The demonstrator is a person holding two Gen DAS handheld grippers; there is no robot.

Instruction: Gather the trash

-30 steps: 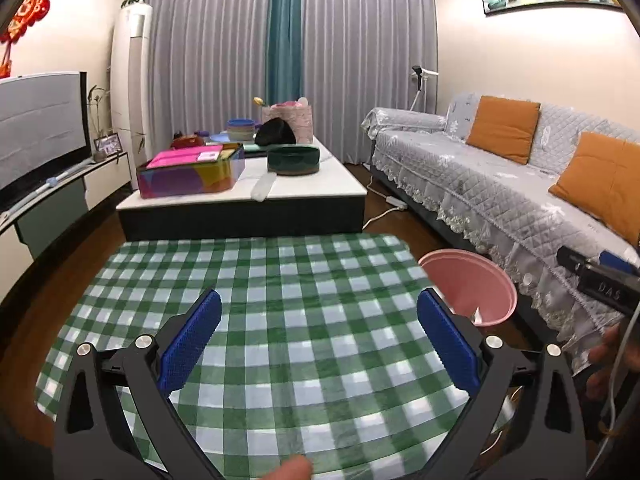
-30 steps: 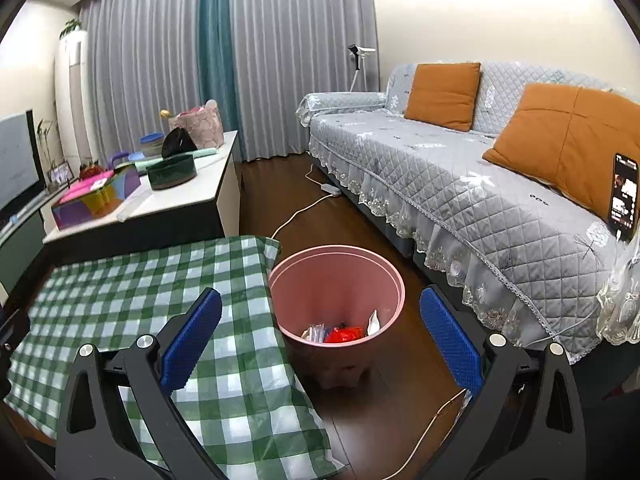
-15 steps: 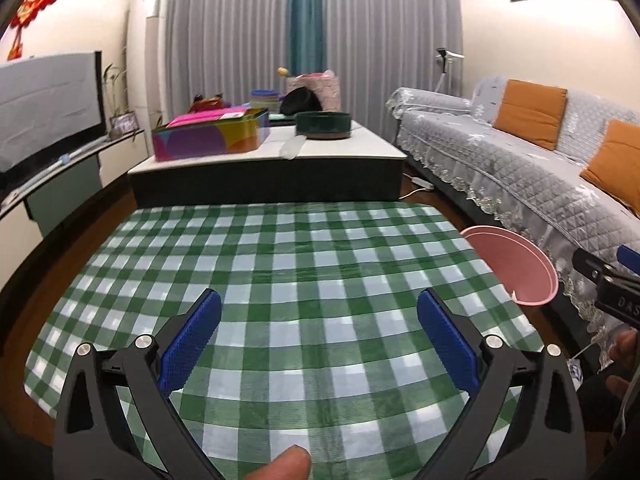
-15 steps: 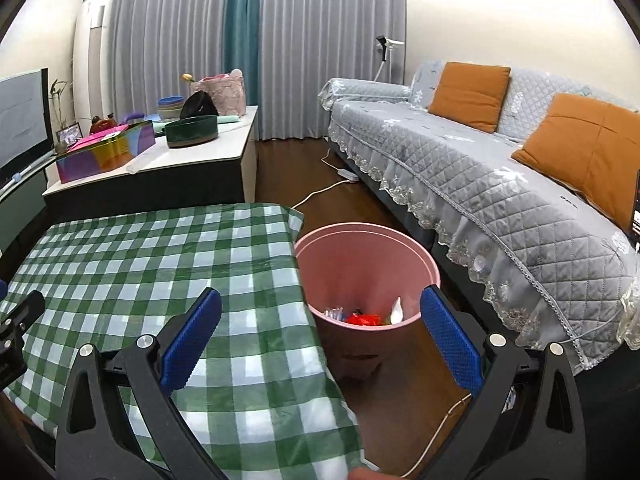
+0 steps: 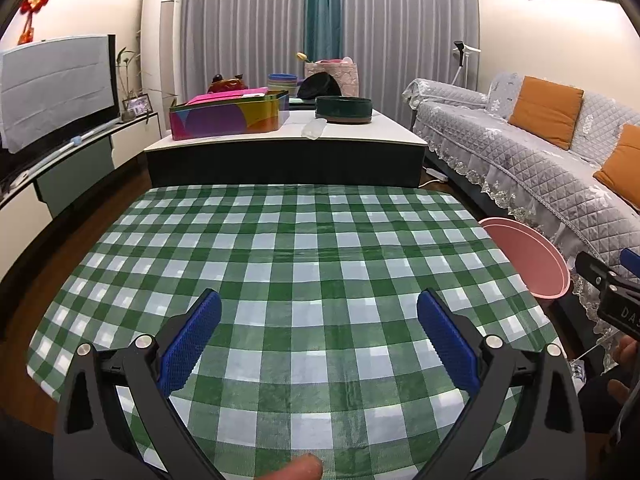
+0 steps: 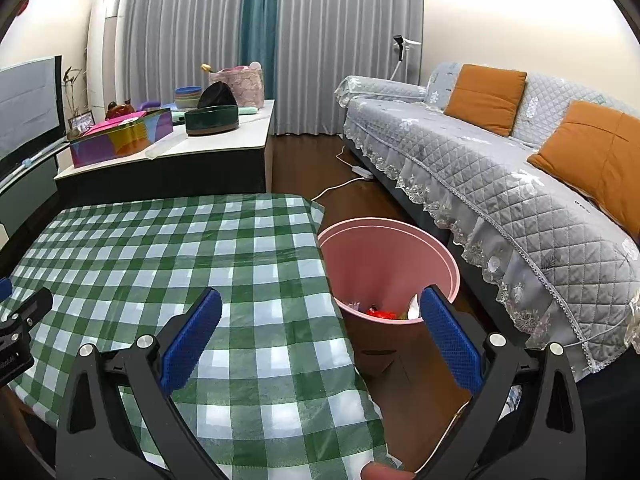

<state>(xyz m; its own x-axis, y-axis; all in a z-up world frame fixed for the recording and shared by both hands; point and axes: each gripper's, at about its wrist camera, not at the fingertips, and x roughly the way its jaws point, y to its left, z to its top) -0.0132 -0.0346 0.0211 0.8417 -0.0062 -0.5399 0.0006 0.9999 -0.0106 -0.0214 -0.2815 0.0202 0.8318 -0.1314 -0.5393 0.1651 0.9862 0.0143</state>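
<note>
Both grippers are rising and pulling back from where they were a second ago. In the left wrist view the checked tablecloth [image 5: 312,264] is now showing almost whole, where a second ago only its near part was filling the frame, and the coffee table [image 5: 360,136] behind it is sitting lower and farther off. In the right wrist view the pink bin [image 6: 400,248] is sliding from between the fingers toward the right finger, so that gripper is swinging leftward, over the cloth's right edge.

The left gripper [image 5: 318,344] is hanging spread wide above the near half of the tabletop, grasping nothing. The right gripper [image 6: 320,344] is likewise splayed and empty, straddling the right edge of the cloth with the bin just beyond it on the floor, beside the sofa [image 6: 520,184].

The trash [image 6: 384,313] is lying at the bottom of the bin: a red wrapper, something white and a pale crumpled scrap, though the bin wall is hiding part of the heap and I cannot tell how many pieces there are. No litter is showing anywhere on the cloth in either view.

Judging from that, the collecting is looking finished or very nearly so, and the withdrawal is probably a last survey of the tabletop rather than a reach for another piece.
</note>
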